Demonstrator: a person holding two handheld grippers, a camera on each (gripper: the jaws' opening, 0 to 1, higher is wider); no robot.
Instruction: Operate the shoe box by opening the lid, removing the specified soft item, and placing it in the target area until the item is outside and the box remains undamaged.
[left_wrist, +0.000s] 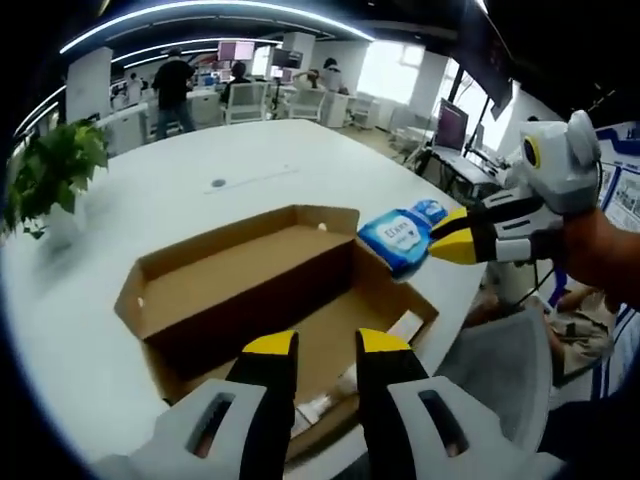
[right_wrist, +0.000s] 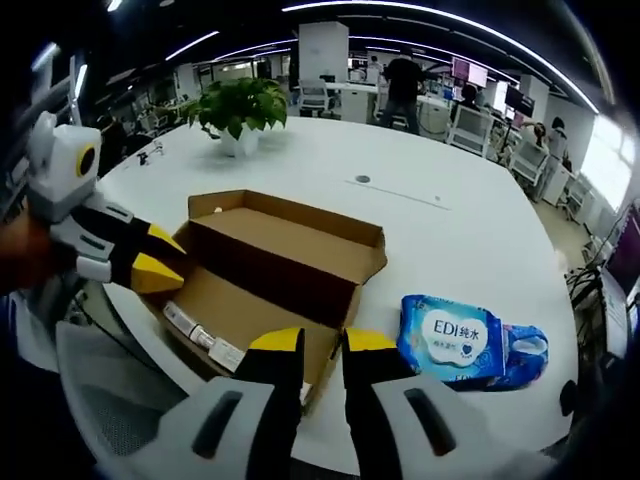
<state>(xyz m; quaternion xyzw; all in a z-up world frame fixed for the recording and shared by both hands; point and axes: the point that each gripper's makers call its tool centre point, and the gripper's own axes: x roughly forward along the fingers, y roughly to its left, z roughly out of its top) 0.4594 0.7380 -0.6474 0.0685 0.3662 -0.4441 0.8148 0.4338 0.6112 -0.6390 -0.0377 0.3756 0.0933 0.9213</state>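
On the white worktop (right_wrist: 300, 160) we see the shoe box (right_wrist: 270, 265) open, nothing inside it. Right of it lies the blue wipes pack (right_wrist: 470, 340), outside. Left tongs (left_wrist: 327, 345) and right tongs (right_wrist: 320, 340) stand slightly spread, holding nothing.

The shoe box (right_wrist: 285, 262) is plain brown cardboard, matt and faintly fibrous; the wipes pack (right_wrist: 468, 341) is soft blue plastic film, glossy and crinkled; the table (right_wrist: 470, 230) is smooth white with a dull sheen; both grippers' shells look like hard matt plastic, white, black and yellow.
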